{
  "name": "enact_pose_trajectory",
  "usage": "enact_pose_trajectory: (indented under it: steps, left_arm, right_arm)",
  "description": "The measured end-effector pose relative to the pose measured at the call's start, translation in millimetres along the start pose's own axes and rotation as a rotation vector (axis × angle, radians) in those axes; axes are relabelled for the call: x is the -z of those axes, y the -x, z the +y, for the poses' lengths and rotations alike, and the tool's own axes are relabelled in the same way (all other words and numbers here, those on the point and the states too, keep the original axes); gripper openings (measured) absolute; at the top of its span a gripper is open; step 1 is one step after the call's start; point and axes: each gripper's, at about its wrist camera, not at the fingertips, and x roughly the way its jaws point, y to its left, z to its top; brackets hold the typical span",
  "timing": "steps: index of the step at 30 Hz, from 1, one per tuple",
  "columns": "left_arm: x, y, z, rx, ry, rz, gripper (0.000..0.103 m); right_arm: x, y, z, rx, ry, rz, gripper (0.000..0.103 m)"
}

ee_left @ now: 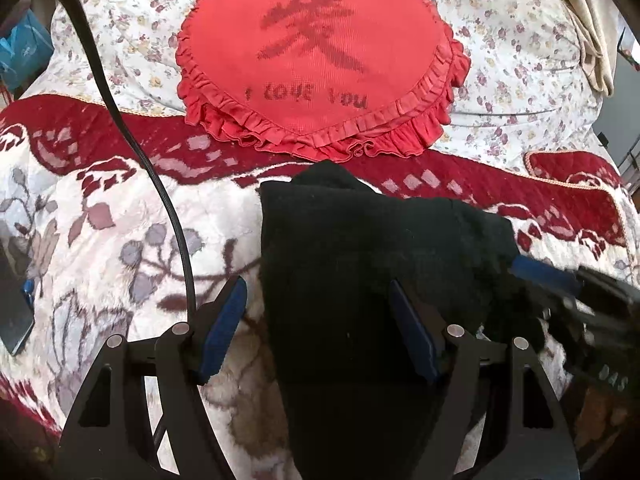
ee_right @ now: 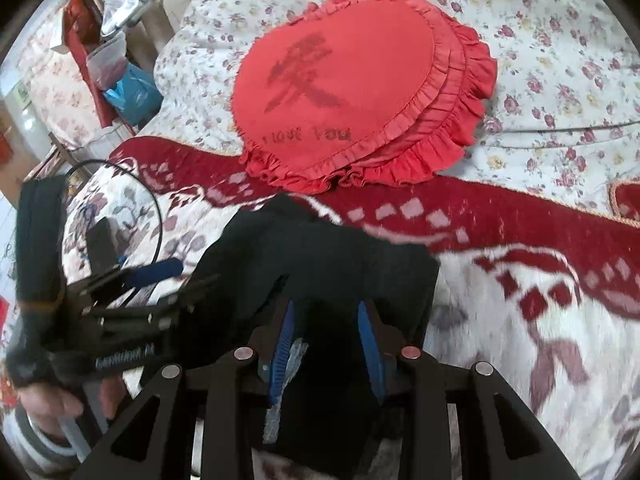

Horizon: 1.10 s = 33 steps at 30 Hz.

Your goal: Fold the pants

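Observation:
The black pants lie folded in a thick bundle on the red-and-white blanket; they also show in the right wrist view. My left gripper is open, its blue pads wide apart with the bundle's left edge between them. My right gripper has its blue pads partly closed around a thick fold of the pants near the bundle's right side. It shows blurred at the right of the left wrist view.
A red heart-shaped frilled cushion lies just beyond the pants on the floral sheet. A black cable crosses the blanket at left. Bags and clutter stand beside the bed at left.

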Motion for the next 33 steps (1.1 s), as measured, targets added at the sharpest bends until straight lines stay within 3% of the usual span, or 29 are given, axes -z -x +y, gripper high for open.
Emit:
enact_pose_trajectory:
  steps: [9,15,20,22,25,28,33]
  left_arm:
    - [25.9,19.2,-1.3,0.056,0.021,-0.012,0.074]
    - [46.5,1.2,-5.9,0.088,0.043,0.046,0.076]
    - [41.8,4.4,-0.4,0.125,0.062,0.055,0.076]
    - [38.8,6.7,2.6,0.127,0.077,0.042,0.076]
    - [33.1,6.6,1.6,0.129,0.085,0.025,0.076]
    - [29.4,-4.1,-1.8,0.119,0.07,0.058,0.076]
    - [29.9,-22.2,14.6,0.165,0.149,0.125,0.092]
  right_arm:
    - [38.9,-1.7,-6.4,0.053,0.008,0.071,0.033]
    - [51.3,-2.1,-13.4,0.055,-0.005,0.077,0.035]
    - [44.2,16.1,-30.1,-0.001,-0.107,0.018,0.041]
    - [41.2,19.4,-38.2,-0.016,-0.15,-0.009,0.054]
    - [37.4,9.4,-48.2,-0.041,-0.194,-0.002,0.057]
    - [34.4,-3.6,-54.2,-0.058,-0.22,0.025,0.057]
    - [33.1,-16.4,-59.6,-0.092,-0.234,0.034,0.062]
